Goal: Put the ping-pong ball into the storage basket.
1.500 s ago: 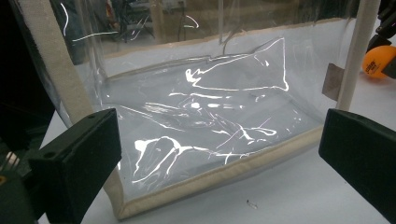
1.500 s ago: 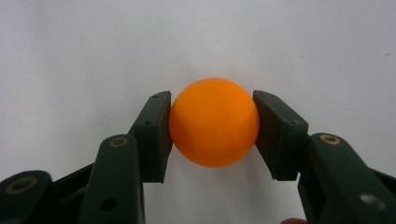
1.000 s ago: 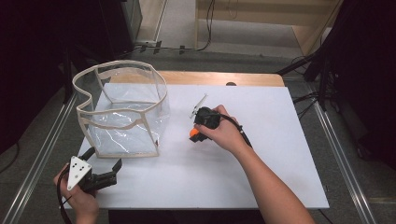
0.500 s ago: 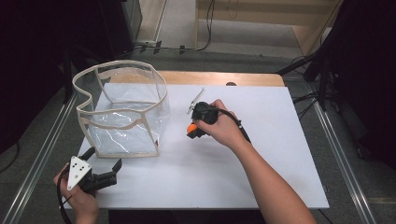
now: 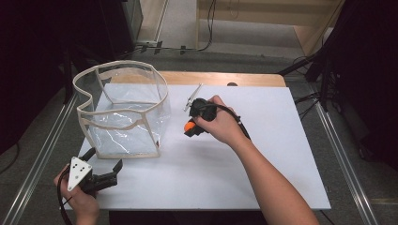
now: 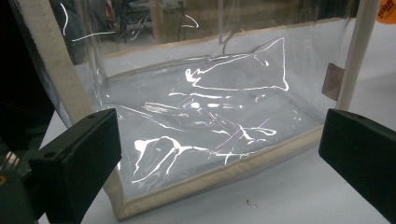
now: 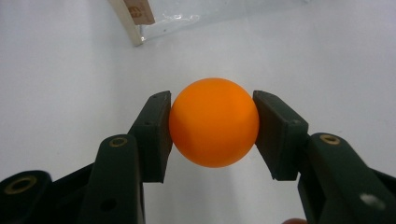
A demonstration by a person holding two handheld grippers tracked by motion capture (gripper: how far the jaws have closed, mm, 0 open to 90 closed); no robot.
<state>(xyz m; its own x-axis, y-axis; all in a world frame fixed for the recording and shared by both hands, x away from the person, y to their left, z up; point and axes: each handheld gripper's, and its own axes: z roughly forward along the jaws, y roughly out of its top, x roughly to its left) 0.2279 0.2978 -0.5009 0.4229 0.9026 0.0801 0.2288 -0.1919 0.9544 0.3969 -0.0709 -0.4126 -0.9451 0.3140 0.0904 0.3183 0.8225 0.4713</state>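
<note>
White board (image 5: pixel 263 154) covers the table top, and both grippers work over it. Just ahead of the left gripper (image 5: pixel 110 174) stands a clear plastic bag (image 5: pixel 123 112) with cream fabric trim along its edges and rim; its mouth is open upward and its walls are crinkled and shiny (bright glare streaks run across the film in the left gripper view, (image 6: pixel 205 116)). That gripper's jaws are spread wide, one at each lower corner of its own view, with the bag's near bottom edge between and beyond them, not touched. The right gripper (image 5: pixel 190 129) is to the bag's right, near its side wall, held in the person's right hand (image 5: pixel 220 124). Its jaws are closed on an orange ball (image 7: pixel 214 122), smooth, matte and evenly round, pinched at its two sides and raised a little off the white surface. A small metal clip (image 5: pixel 193 96) lies on the board just beyond this gripper.
</note>
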